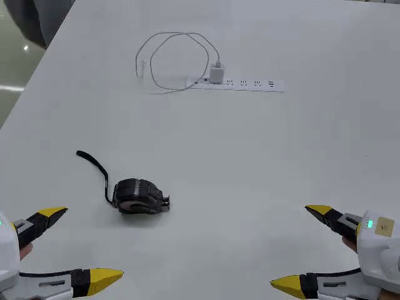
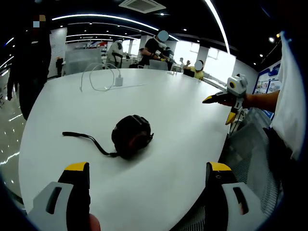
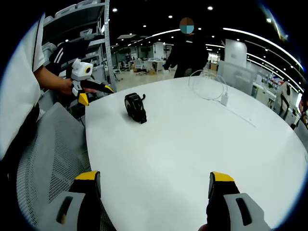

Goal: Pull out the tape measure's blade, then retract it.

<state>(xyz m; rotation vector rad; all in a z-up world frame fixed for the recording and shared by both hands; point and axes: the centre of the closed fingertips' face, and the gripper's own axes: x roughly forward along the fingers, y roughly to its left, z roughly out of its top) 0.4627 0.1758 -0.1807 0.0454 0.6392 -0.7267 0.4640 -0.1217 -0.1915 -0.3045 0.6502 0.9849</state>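
Head view: a black tape measure (image 1: 140,197), blade wound in, lies left of centre on the white table (image 1: 262,162). The left gripper (image 1: 87,242) is at lower left and the right gripper (image 1: 295,247) at lower right, both with jaws apart and empty.
Left gripper view: the tape measure sits at centre, beyond the spread jaws.
Right gripper view: the tape measure is at upper left, well apart from the jaws.

Black tape measure (image 1: 140,197) with black strap (image 1: 94,164) on a plain white tabletop (image 1: 250,162); white power strip (image 1: 247,84) and cable (image 1: 152,44). Left tongs (image 1: 90,242) and right tongs (image 1: 290,247): white, black, yellow-tipped.
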